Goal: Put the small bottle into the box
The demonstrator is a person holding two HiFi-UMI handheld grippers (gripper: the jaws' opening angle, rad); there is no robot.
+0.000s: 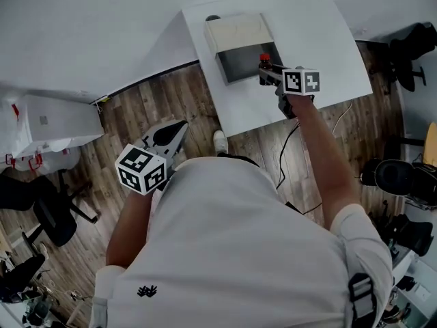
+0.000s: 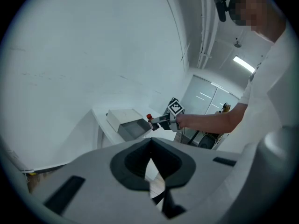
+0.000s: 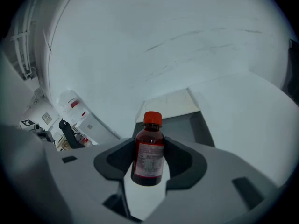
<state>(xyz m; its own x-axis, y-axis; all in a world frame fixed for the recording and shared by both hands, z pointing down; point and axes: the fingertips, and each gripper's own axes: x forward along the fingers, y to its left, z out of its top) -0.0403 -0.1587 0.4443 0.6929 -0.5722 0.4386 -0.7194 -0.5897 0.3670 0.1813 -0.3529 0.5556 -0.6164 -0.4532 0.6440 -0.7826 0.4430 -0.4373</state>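
The small bottle (image 3: 149,153) has a red cap, dark red liquid and a white label. It stands upright between the jaws of my right gripper (image 3: 149,164), which is shut on it. In the head view the bottle (image 1: 265,61) hangs at the right edge of the open box (image 1: 239,33), which has a pale lid and a dark grey inside. The box (image 3: 170,104) lies just beyond the bottle on the white table (image 1: 328,39). My left gripper (image 1: 179,130) is held low near the person's body, far from the table, with its jaws together and nothing in them. From the left gripper (image 2: 150,143) I see the box (image 2: 122,120) and the bottle (image 2: 150,119).
A white cabinet (image 1: 54,121) stands on the wooden floor at the left. Office chairs stand at the left (image 1: 41,210) and the right (image 1: 403,176). A cable (image 1: 287,156) hangs from the table's near edge down to the floor.
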